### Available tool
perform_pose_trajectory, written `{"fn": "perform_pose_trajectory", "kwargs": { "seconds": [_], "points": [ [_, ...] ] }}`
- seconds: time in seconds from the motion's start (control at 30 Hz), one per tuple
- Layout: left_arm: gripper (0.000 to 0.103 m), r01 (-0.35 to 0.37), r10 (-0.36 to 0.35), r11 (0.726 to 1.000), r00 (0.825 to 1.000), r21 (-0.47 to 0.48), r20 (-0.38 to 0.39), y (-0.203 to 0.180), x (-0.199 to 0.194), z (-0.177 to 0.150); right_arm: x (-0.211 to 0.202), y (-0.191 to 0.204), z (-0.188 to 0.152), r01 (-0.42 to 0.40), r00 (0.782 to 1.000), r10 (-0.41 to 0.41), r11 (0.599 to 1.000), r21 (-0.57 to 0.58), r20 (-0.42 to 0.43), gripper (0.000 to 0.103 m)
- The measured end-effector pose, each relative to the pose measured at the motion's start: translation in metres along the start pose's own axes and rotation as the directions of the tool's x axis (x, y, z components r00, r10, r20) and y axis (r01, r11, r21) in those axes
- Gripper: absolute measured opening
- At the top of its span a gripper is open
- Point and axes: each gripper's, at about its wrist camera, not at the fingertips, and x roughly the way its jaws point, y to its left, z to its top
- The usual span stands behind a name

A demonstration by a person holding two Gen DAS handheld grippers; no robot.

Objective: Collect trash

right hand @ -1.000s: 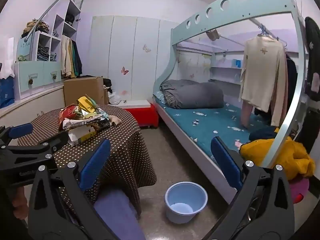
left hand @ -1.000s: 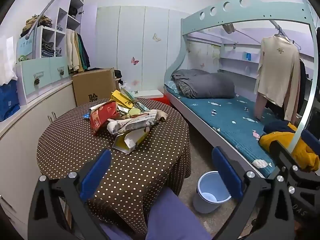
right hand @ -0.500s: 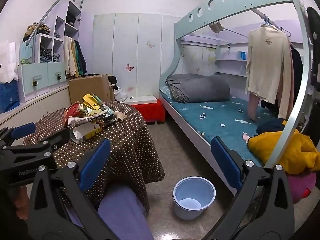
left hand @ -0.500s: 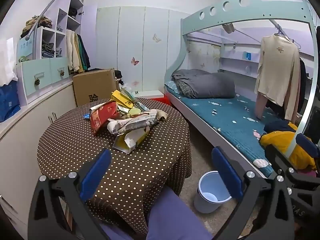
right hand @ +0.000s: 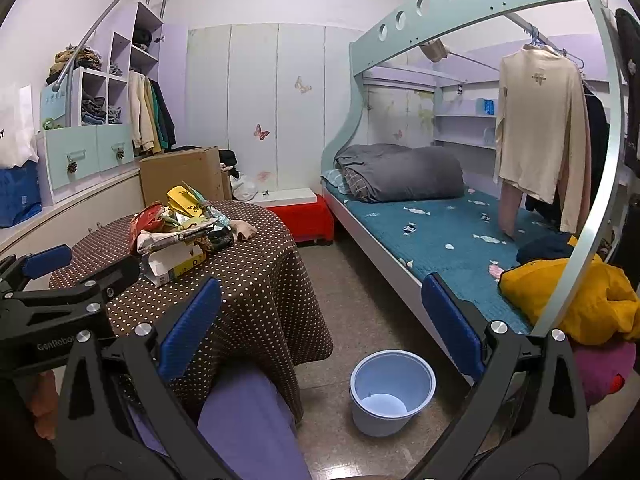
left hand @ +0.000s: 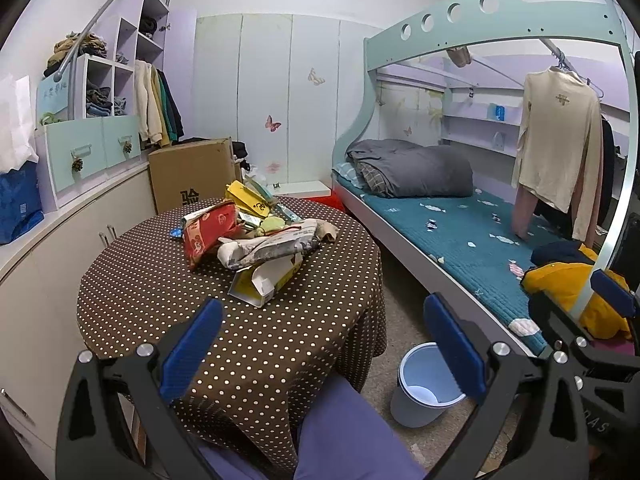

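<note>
A heap of trash (left hand: 256, 236) lies on the round table (left hand: 160, 292) with its brown dotted cloth: a red wrapper (left hand: 204, 232), yellow packets (left hand: 244, 200), a crumpled newspaper (left hand: 268, 248) and an opened white-and-yellow carton (left hand: 264, 280). The same trash heap (right hand: 180, 228) shows at left in the right wrist view. A pale blue bin (right hand: 392, 392) stands on the floor beside the table, bin (left hand: 424, 388). My left gripper (left hand: 320, 348) hovers open over the table's near edge. My right gripper (right hand: 316, 328) hangs open above the floor, nothing held.
A bunk bed (left hand: 460, 220) with a grey duvet fills the right side. A cardboard box (left hand: 192, 176) stands behind the table, cabinets (left hand: 60, 216) along the left wall. A purple-clad knee (right hand: 248, 420) lies below the grippers. A yellow garment (right hand: 580, 300) lies on the bed.
The right wrist view has drifted left and forward, bringing the table and bin nearer the middle. The left gripper has barely moved. Both stay open.
</note>
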Motion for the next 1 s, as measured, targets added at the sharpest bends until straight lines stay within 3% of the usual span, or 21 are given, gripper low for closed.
{"fn": "perform_pose_trajectory", "kwargs": {
  "seconds": [1.0],
  "points": [
    [0.099, -0.004, 0.004, 1.0, 1.0, -0.023, -0.003, 0.0072, -0.0004, -0.0007, -0.0009, 0.006, 0.0, -0.004, 1.0, 0.004, 1.0, -0.016, -0.006, 0.098]
  ]
}}
